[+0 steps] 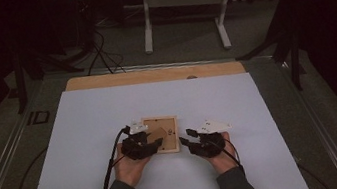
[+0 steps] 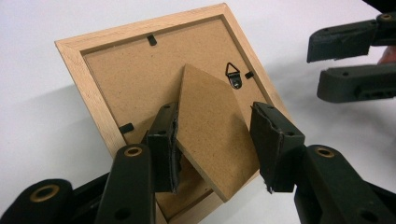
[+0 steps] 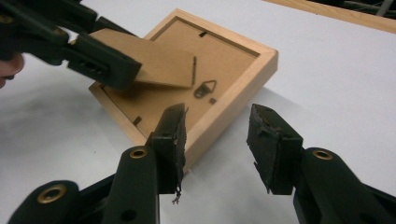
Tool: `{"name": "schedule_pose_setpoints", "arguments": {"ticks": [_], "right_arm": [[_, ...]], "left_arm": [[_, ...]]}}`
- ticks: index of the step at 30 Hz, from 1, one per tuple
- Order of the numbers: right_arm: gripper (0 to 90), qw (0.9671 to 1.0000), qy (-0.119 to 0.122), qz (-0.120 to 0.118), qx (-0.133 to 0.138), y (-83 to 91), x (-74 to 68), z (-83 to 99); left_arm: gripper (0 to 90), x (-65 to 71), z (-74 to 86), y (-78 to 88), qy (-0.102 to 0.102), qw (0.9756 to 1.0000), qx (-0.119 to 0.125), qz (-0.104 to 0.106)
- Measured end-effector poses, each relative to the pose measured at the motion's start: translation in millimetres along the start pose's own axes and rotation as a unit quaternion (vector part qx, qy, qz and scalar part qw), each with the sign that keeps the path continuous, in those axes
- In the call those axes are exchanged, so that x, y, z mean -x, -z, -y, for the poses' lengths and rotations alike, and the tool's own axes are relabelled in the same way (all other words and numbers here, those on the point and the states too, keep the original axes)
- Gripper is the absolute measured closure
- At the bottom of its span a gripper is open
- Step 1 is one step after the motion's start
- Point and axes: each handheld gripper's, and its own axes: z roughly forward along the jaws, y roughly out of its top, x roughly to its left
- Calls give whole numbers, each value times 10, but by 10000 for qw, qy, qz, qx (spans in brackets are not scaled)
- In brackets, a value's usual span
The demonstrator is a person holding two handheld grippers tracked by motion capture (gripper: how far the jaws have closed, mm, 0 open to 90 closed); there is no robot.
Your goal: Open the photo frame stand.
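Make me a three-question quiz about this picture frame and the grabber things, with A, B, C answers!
1. Where does the picture frame lie?
A. on the sheet
B. on the floor
C. on a shelf

2. What colour is the sheet?
A. red
B. white
C. green

3. How is the right hand-held gripper?
A. shut on the frame
B. shut on a cable
C. open, holding nothing

Answers:
1. A, the frame rests back-up on the sheet that covers the table.
2. B, the sheet looks plain white in all three views.
3. C, its jaws stand apart beside the frame's edge with nothing between them.
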Motion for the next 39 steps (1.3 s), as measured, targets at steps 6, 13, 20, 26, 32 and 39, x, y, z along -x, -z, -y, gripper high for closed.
{"name": "schedule_pose_setpoints", "arguments": {"ticks": [6, 13, 20, 26, 32, 39], "right_arm": [[561, 9995, -225, -180, 94, 0, -4, -13], [558, 9997, -187, -155, 47, -15, -3, -40], [570, 9998, -155, -82, 17, -26, 50, -103], [565, 9994, -291, -164, 47, -108, 136, -182], [526, 9985, -370, -399, -59, -207, 213, -276], [452, 9957, -457, -734, -318, -354, 225, -373]], "left_arm": [[553, 44, 60, 54, -191, 9997, 148, -87], [553, 69, 148, 84, -419, 9985, 324, -165], [555, 81, 187, 121, -488, 9978, 415, -171], [556, 85, 229, 146, -547, 9971, 488, -190], [555, 84, 244, 173, -565, 9968, 523, -199], [556, 83, 307, 211, -696, 9955, 603, -211]]}}
